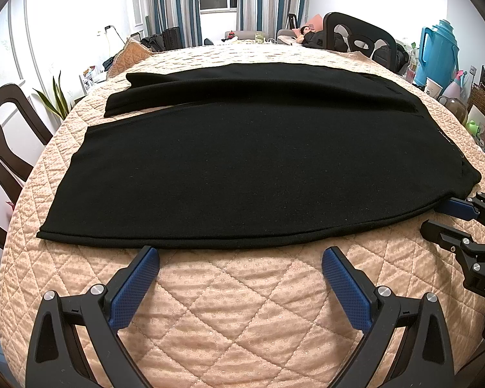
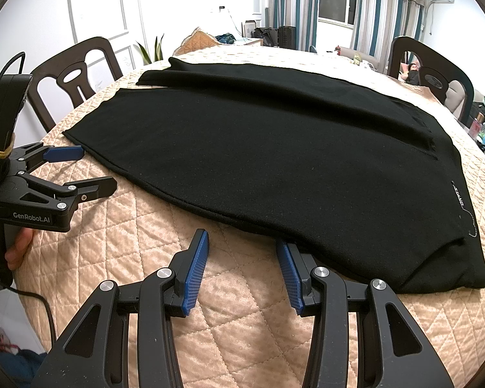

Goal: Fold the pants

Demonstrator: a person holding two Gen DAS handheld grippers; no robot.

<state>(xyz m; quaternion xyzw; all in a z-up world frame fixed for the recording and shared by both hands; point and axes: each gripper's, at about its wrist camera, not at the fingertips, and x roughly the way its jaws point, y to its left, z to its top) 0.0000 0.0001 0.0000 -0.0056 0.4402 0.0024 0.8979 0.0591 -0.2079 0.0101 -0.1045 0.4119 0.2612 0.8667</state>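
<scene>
Black pants (image 1: 242, 161) lie flat on the quilted peach table cover (image 1: 242, 307). The left gripper (image 1: 241, 253) gapes wide just beside their near hem. The right gripper (image 2: 242, 242) is also spread wide, empty, at the near waist edge.

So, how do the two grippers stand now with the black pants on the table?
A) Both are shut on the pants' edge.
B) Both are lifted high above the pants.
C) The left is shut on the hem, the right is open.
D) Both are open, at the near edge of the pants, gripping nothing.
D: the left gripper and the right gripper both show spread fingers low by the near edge of the pants, which lie flat on the quilted table cover.
</scene>
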